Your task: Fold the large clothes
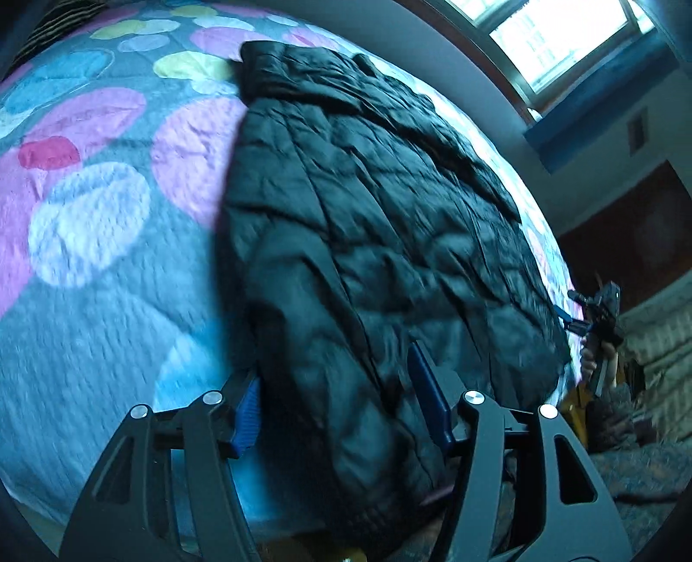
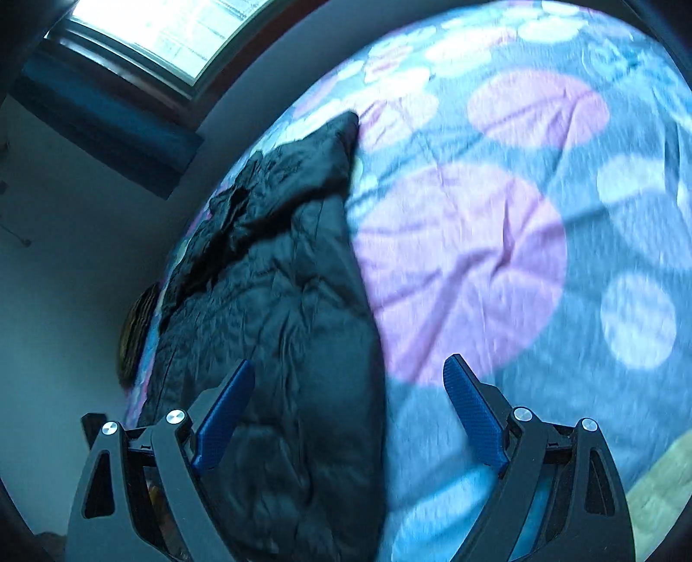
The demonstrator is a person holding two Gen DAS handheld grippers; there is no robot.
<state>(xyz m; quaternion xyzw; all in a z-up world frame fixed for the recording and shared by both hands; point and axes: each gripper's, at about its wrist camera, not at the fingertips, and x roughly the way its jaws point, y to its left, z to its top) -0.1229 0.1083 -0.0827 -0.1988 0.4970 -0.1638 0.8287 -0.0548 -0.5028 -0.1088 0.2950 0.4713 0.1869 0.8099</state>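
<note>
A large black quilted jacket (image 1: 372, 225) lies spread on the bed, its collar end at the far side; it also shows in the right wrist view (image 2: 277, 311). My left gripper (image 1: 337, 384) is open, its blue pads either side of the jacket's near hem, above the fabric. My right gripper (image 2: 350, 376) is open, one pad over the jacket's edge and the other over the bedspread. The right gripper also shows in the left wrist view (image 1: 575, 322) at the jacket's far right edge, held by a hand.
The bedspread (image 1: 99, 259) is grey-blue with large pink, white and yellow dots (image 2: 458, 268). A window (image 1: 558, 39) and grey wall lie behind the bed. A dark striped cushion (image 2: 136, 333) sits at the bed's far edge. Patterned bedding (image 1: 657, 337) lies at right.
</note>
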